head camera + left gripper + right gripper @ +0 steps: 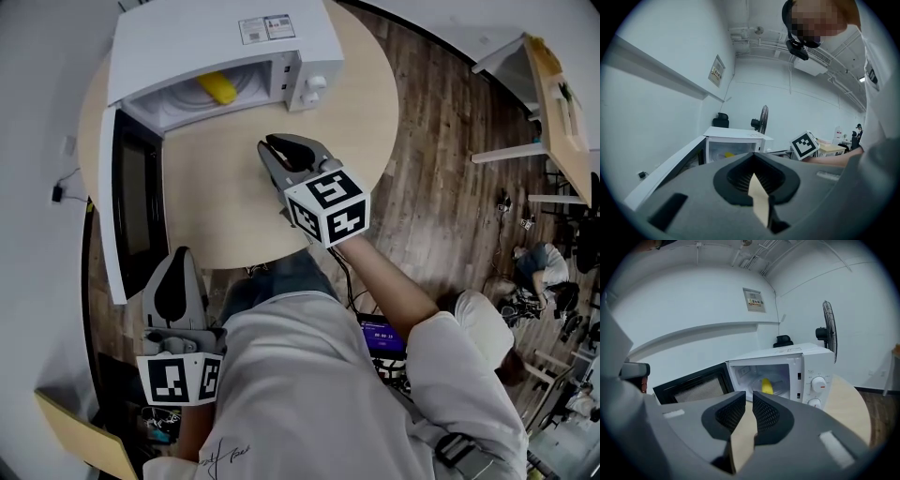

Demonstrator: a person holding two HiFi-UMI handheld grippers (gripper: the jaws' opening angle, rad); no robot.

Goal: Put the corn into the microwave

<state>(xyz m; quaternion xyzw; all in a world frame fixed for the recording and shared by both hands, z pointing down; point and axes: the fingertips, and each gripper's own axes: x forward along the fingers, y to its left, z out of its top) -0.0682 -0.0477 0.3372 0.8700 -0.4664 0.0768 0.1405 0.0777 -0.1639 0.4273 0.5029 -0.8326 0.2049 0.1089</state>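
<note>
Far left: microwave door swung fully open, dark window facing up in the head view, hanging out past the edge of the round table.

My left gripper sits low by the table's near edge, just beside the lower end of the door, pointing toward the microwave. In the left gripper view its jaws are pressed together at the tips, nothing between them. Its marker cube is close against my body.

Microwave: white, at the far side of the table, cavity open toward me. The corn lies inside on the turntable, yellow, well within the cavity; also seen from the right gripper view and, small, from the left gripper view. Two control knobs to the right of the cavity.

My right gripper is over bare tabletop in front of the microwave, near the knob side, apart from the cavity. Jaws stand narrow: a slim gap between the pads, only table showing through, so empty. Its marker cube sits at my wrist.

Right of the table: wood plank floor. A standing fan is behind the microwave by the white wall.
</note>
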